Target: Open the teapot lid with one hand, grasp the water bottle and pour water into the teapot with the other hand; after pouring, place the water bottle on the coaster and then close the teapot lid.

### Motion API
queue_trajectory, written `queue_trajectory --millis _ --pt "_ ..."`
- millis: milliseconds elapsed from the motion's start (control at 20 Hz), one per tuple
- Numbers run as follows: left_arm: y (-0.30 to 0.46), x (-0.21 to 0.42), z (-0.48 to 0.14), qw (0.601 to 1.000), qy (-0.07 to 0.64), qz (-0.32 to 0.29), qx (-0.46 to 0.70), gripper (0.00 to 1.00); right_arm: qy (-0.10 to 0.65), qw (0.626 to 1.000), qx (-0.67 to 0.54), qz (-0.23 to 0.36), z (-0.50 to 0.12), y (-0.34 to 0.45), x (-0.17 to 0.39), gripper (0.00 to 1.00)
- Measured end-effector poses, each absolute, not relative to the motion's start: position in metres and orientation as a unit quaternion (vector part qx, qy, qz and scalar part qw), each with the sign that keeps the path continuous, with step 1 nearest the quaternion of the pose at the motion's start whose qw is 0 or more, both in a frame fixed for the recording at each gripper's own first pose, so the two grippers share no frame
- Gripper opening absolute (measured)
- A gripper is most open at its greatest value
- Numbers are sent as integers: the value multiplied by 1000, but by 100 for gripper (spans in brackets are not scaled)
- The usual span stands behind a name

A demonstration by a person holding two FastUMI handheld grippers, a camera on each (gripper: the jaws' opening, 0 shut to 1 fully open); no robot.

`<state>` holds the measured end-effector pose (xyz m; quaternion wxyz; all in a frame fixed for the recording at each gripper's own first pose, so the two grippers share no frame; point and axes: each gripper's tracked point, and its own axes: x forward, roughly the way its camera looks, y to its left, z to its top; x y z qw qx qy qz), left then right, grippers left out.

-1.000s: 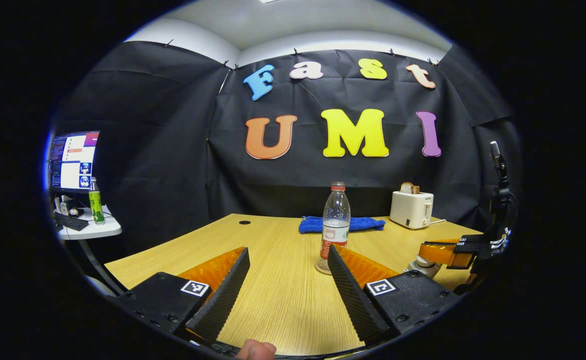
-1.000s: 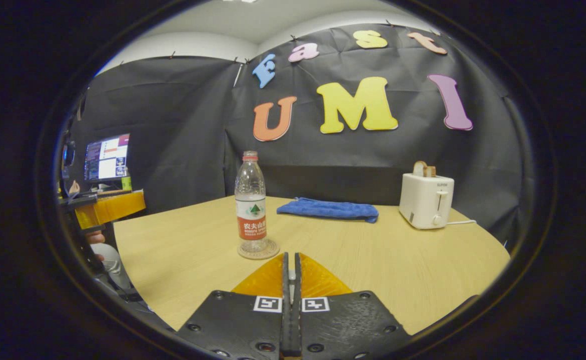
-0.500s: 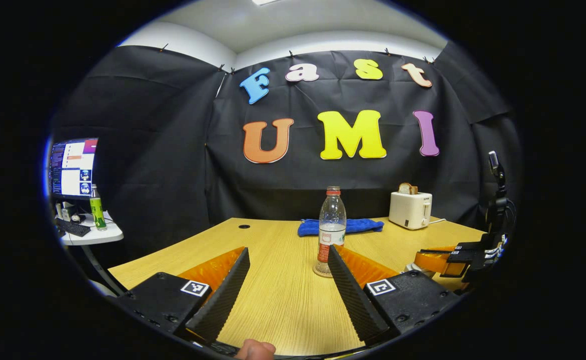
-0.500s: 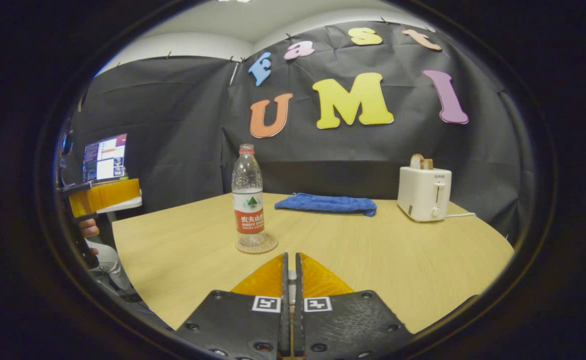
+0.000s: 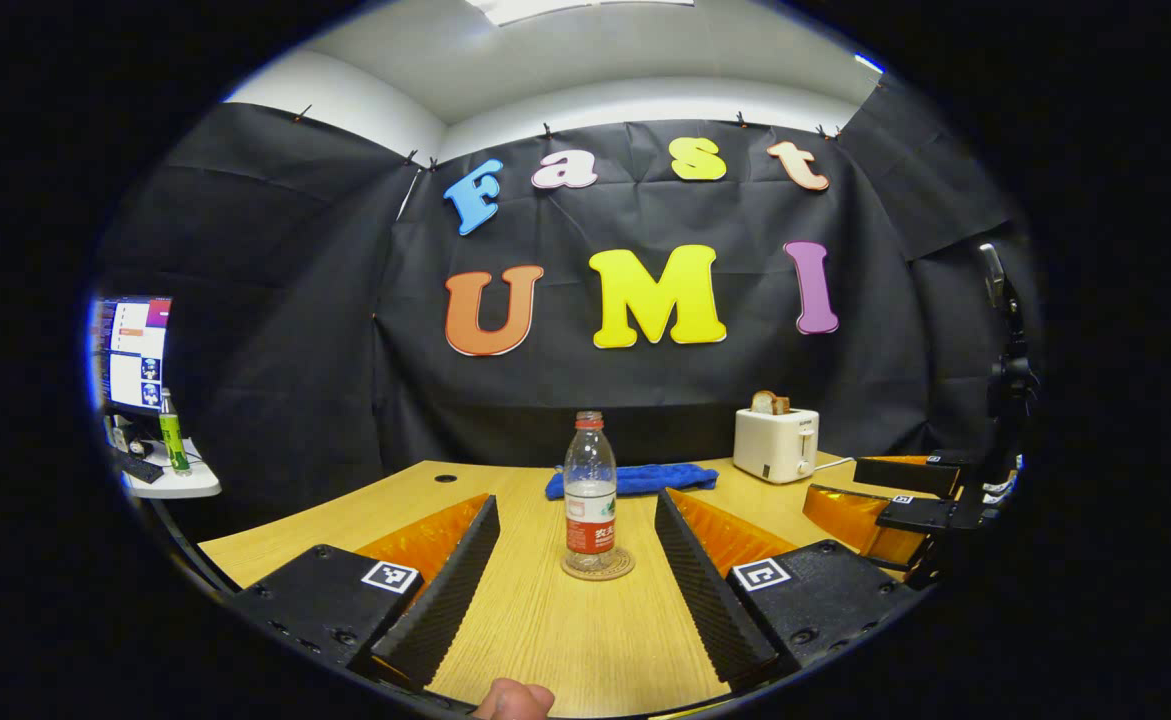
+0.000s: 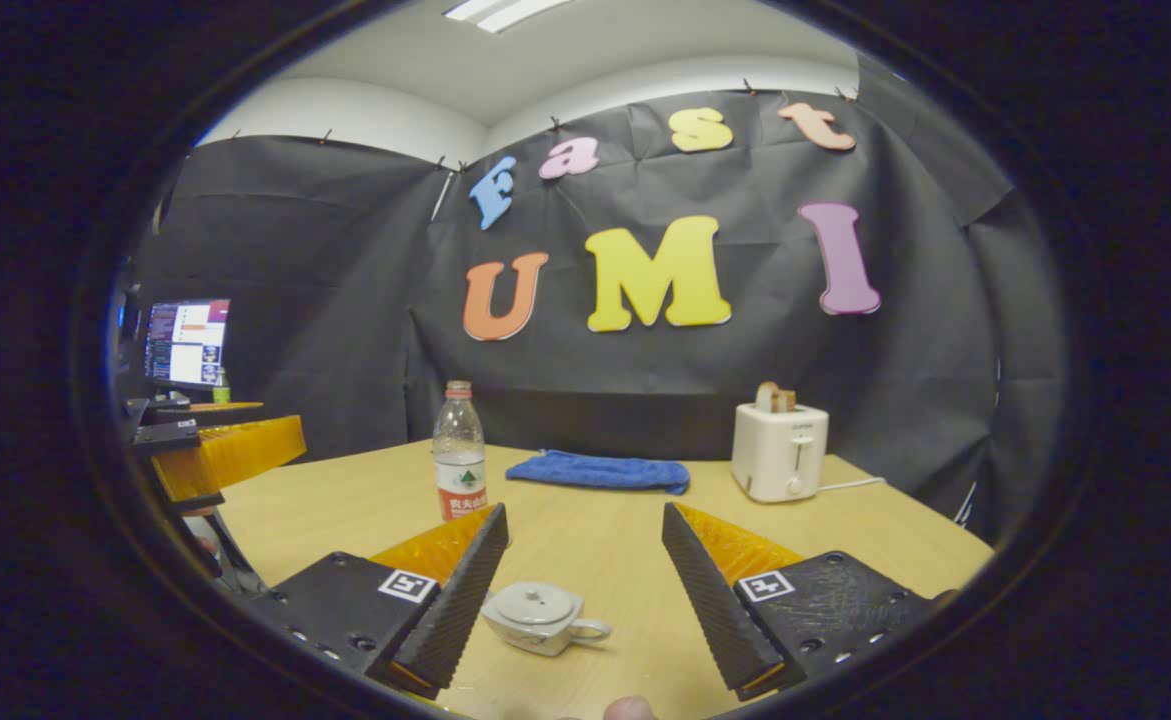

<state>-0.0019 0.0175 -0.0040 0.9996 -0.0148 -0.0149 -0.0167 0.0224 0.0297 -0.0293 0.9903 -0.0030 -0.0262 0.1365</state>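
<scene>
A clear water bottle (image 5: 590,485) with a red cap and red label stands upright on a round coaster (image 5: 597,566) in mid-table. My left gripper (image 5: 575,497) is open, short of the bottle, with nothing between its fingers. In the right gripper view a small grey teapot (image 6: 542,618) sits on the table with its lid (image 6: 535,603) on, low between the fingers of my open right gripper (image 6: 584,508), which touches neither. The bottle (image 6: 460,452) stands farther back left there. The right gripper (image 5: 895,495) shows at the right edge, the left gripper (image 6: 215,448) at the left edge.
A white toaster (image 5: 775,445) with bread stands at the back right, and a folded blue cloth (image 5: 633,480) lies behind the bottle. The wooden table (image 5: 585,640) has a cable hole at back left. A side table with a monitor (image 5: 135,352) and a green bottle (image 5: 172,433) is far left.
My right gripper has gone from shut to open and drawn back, so the lidded teapot now shows between its fingers. The left gripper has pulled back from the bottle.
</scene>
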Motion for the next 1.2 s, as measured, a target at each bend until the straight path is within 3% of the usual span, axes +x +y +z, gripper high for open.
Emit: queue_trajectory --millis 250,1200 --pt "-13 -12 12 999 -39 -32 -7 98 -57 995 -1 85 -10 -21 -19 93" --pt "-33 -33 -4 999 -6 -36 19 96 -57 996 -9 62 4 -20 -67 93"
